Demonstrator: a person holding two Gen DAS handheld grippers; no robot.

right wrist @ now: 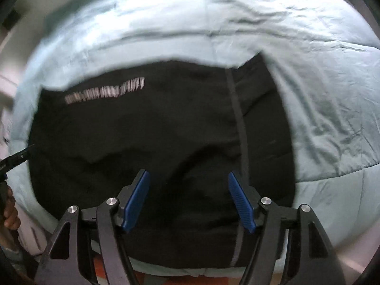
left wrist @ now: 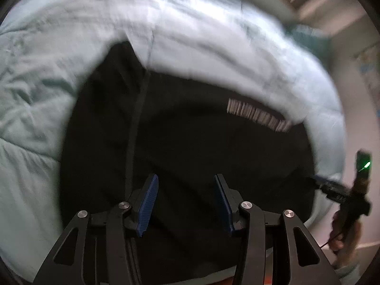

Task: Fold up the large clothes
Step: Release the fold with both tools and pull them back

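My left hand-held gripper (left wrist: 185,204) points steeply down with its blue pads (left wrist: 148,205) standing moderately apart and nothing between them; below the gap I see only dark cloth. My right hand-held gripper (right wrist: 188,200) is spread wider, its pads (right wrist: 136,201) likewise clear of any fabric, and it also looks down on the cloth.

Under both lies the black garment (left wrist: 190,147), spread mostly flat on the bed (the pictures are smeared, so fine creases are hard to read). A pale grey stripe (left wrist: 135,123) runs lengthwise down it, to the left of my left pads and, in the right wrist view, just behind my right-hand pad. A line of light lettering (left wrist: 258,116) sits near the garment's far edge; I cannot read it.

Around the garment on every side is the pale green quilt (left wrist: 35,90), wrinkled and stitched in panels. At the right edge of the left wrist view I see the other gripper in a hand (left wrist: 342,225), a green light (left wrist: 367,165) glowing on it, at the garment's side edge.
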